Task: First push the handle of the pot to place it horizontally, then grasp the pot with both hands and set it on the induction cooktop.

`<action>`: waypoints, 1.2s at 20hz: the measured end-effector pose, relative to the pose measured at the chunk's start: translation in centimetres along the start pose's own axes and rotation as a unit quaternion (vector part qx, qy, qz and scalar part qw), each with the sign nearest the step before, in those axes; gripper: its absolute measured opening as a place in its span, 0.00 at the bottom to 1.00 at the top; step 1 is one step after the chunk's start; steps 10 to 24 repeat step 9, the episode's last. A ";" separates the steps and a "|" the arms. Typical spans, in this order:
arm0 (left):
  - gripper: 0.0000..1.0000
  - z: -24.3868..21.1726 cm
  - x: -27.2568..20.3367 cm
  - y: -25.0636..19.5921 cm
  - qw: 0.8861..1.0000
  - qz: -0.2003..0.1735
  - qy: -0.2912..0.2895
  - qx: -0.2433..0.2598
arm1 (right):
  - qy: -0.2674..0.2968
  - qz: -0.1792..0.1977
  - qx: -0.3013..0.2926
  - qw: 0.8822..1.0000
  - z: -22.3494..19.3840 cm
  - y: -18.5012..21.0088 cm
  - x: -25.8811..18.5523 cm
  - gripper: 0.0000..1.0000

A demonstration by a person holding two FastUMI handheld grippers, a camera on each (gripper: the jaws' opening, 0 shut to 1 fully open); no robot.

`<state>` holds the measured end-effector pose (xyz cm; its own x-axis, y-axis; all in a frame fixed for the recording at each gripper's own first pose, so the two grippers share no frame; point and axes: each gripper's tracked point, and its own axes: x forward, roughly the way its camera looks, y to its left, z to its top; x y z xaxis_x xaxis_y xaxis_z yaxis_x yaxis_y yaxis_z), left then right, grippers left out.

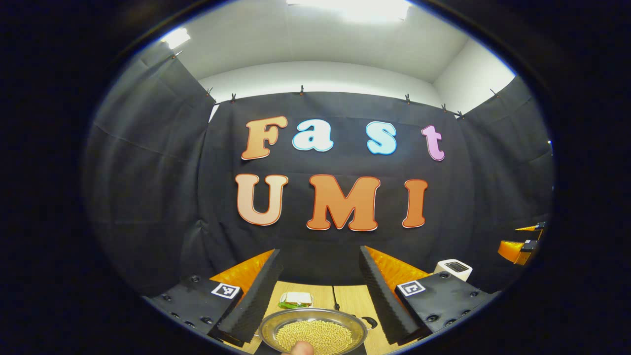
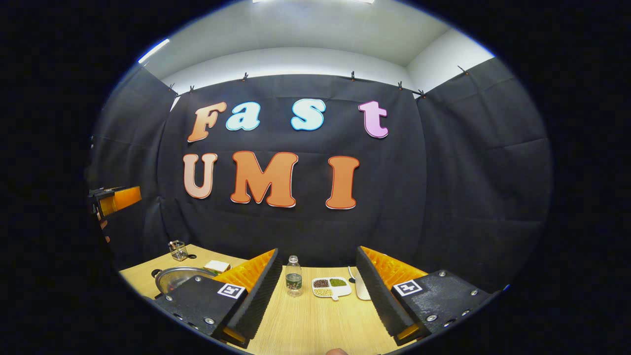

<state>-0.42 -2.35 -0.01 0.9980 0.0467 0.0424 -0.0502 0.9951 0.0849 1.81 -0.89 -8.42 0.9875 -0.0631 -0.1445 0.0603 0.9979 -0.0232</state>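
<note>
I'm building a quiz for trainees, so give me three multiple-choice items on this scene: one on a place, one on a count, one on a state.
1. Where does the clear plastic water bottle stand?
A. left of the white divided dish
B. inside the pot
C. on the floor

2. How many compartments of that dish hold food?
A. one
B. three
C. five

3. How do the left gripper's jaws stand?
A. open
B. shut on the pot
C. shut on the bottle

Answers: 1 A, in the right gripper view it stands on the wooden table beside the dish. 2 B, three fillings show. 3 A, a wide gap frames the round metal pot of yellow beans.
</note>
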 end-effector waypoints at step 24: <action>1.00 0.8 -0.6 -1.2 1.000 0.001 -0.004 0.009 | -0.003 0.005 0.016 1.000 0.1 -1.2 -0.6 0.94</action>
